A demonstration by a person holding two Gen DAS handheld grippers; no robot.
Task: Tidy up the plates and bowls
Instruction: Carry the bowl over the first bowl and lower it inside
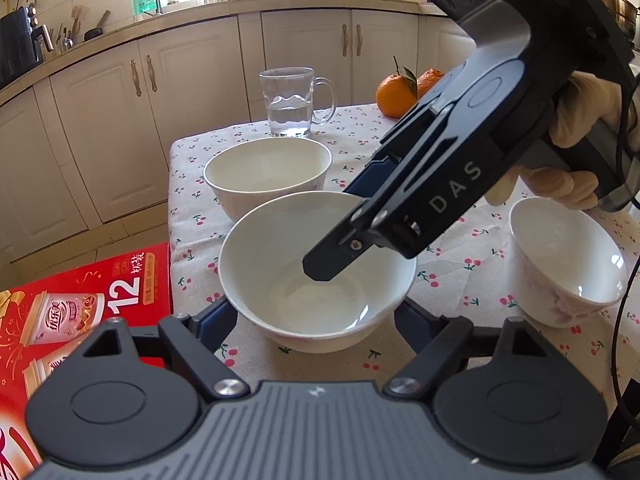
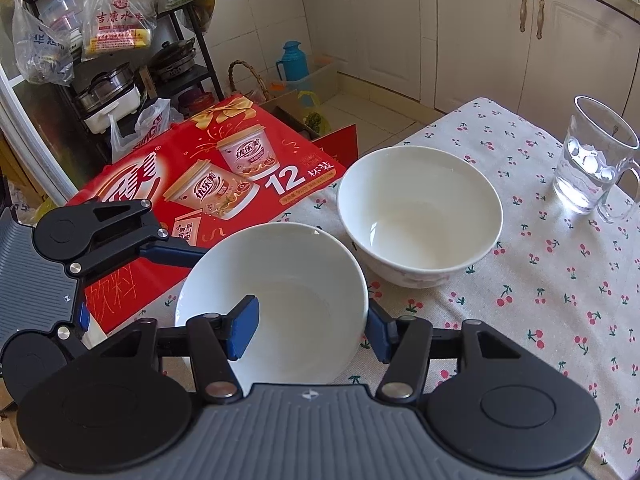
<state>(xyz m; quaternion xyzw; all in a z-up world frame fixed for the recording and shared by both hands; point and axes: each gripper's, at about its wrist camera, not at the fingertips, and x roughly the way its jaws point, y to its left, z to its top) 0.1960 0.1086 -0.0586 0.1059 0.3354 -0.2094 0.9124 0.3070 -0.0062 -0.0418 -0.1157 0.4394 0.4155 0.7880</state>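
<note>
Fingers of right gripper pinch bowl wall, angled downward.

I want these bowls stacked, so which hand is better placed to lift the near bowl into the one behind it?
Right. The right gripper is shut on the wall of the near bowl, one finger inside, one outside. The left gripper only flanks it, and its grip is unclear.

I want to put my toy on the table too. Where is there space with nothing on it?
The cloth is bare between the far bowl and the glass mug, and nearer the camera from there. It is crowded around the near bowl, where the right gripper and left gripper meet, beside the red box.
</note>
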